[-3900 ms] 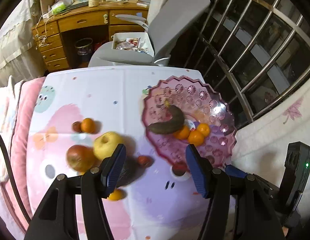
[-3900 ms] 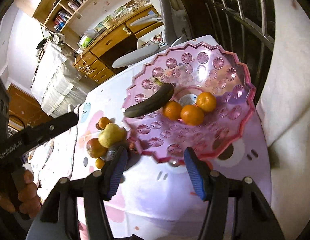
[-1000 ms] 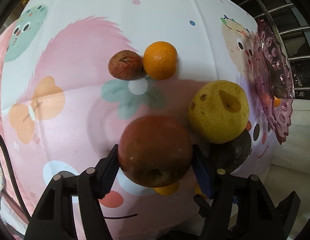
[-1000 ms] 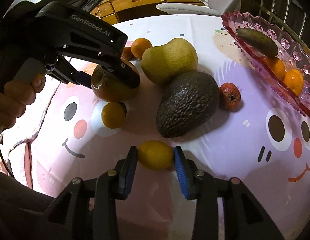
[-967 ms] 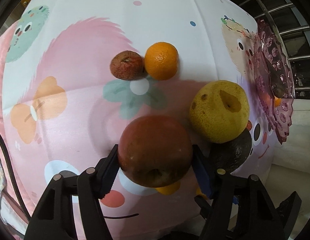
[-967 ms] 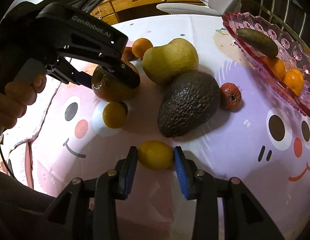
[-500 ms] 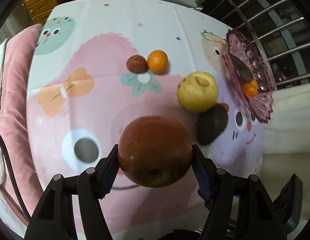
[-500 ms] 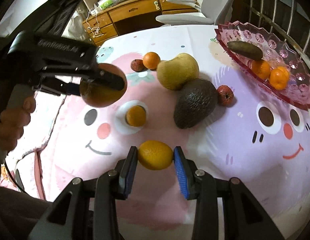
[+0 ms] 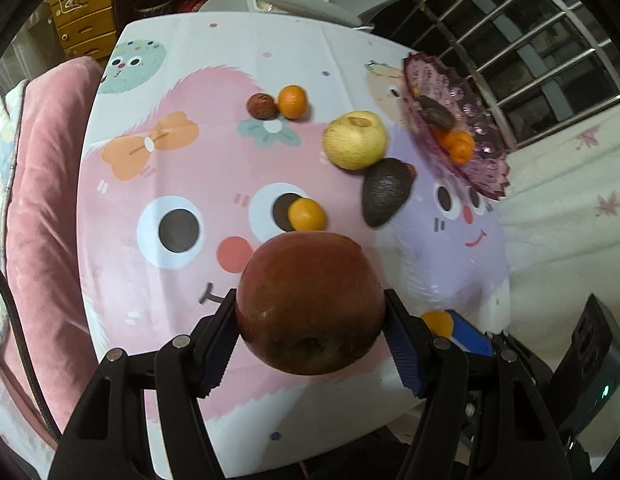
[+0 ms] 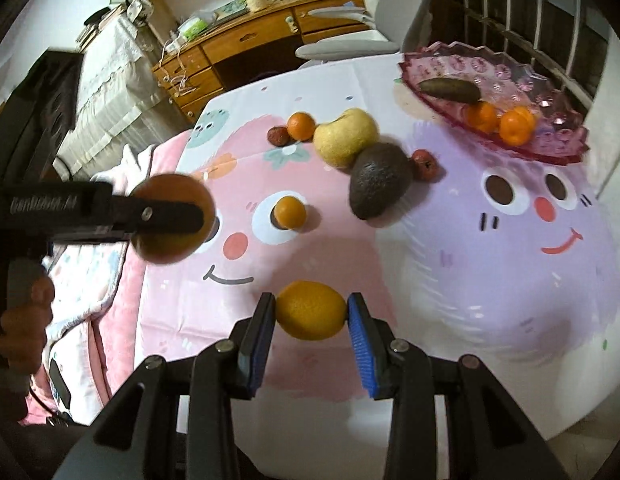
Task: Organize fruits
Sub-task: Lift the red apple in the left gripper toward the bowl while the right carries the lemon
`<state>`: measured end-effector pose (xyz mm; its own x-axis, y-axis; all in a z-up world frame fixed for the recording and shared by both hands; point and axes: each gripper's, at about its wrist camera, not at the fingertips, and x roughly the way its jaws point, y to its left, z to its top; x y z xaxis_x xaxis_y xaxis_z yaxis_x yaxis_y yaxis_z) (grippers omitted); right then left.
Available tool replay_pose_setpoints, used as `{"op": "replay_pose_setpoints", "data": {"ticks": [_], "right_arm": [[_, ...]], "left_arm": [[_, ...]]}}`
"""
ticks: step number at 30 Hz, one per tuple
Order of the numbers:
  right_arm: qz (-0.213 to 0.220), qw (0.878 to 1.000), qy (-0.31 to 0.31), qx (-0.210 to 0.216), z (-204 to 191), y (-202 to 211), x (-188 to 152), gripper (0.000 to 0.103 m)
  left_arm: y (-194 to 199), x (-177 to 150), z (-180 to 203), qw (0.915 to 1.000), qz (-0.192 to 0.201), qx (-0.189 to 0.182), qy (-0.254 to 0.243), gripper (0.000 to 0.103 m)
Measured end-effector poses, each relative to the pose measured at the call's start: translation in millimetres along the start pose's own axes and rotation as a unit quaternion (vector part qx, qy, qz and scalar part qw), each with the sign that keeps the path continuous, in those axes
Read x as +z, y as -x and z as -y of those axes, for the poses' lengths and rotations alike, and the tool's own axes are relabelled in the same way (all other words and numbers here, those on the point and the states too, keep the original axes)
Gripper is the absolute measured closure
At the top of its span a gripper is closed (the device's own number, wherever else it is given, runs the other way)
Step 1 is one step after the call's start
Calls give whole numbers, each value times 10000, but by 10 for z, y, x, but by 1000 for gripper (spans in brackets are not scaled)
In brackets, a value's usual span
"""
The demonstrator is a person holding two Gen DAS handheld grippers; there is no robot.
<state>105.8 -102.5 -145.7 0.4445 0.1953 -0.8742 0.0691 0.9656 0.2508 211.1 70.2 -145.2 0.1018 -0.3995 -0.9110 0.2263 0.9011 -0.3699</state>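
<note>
- The left claw (image 9: 310,334) is clamped on a big red apple (image 9: 310,304), which bulges well past both pads, held clear above the surface (image 9: 214,40). My judgement: this is the biggest risk. The round, heavy fruit is gripped across its middle only, so a quick swing toward the pink dish (image 9: 482,164), far ahead and to the right of this claw, could roll it out.
- The right claw (image 10: 311,318) stands narrow, pinching a small yellow-orange citrus (image 10: 310,310) end to end, also off the surface. A slip here would send the fruit rolling off the near edge, I judge.
- The dish sits at the far right edge of the surface by the window bars and looks tilted in both views. It already carries a dark long fruit (image 10: 450,90) and small oranges (image 10: 516,124); dropping the apple in hard could tip it or knock those out.
- The avocado (image 10: 380,184) and the yellow pear (image 10: 344,142), touching each other, lie ahead of both claws on the way to the dish; a low carry could clip them.
- The right wrist view alone shows the person's hand (image 10: 22,320) on the left tool, and most of the small red fruit (image 10: 426,165) beside the avocado.
- The left wrist view shows the apple's underside, and the right claw's citrus as only a sliver behind the right pad.
</note>
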Motion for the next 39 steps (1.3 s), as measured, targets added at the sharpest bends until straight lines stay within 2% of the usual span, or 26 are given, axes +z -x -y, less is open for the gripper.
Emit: {"op": "replay_pose_setpoints", "data": {"ticks": [8,15,29,39], "right_arm": [[153,9995,-289,18,370,256,88,66],[145,9992,-293,215,826,375,276,66],[28,9974,484,542,1791,530,777,66],[-105,9936,896,675,2350,469,1180,66]], "left_arm": [[119,-173,424,9993,220,-161,-252,36],[88,-170,837,9988,461,-141,-98,36],[-194,49,1767,9925,1101,17,529,36],[-491,396,2293,9885,1312,173,736,36]]}}
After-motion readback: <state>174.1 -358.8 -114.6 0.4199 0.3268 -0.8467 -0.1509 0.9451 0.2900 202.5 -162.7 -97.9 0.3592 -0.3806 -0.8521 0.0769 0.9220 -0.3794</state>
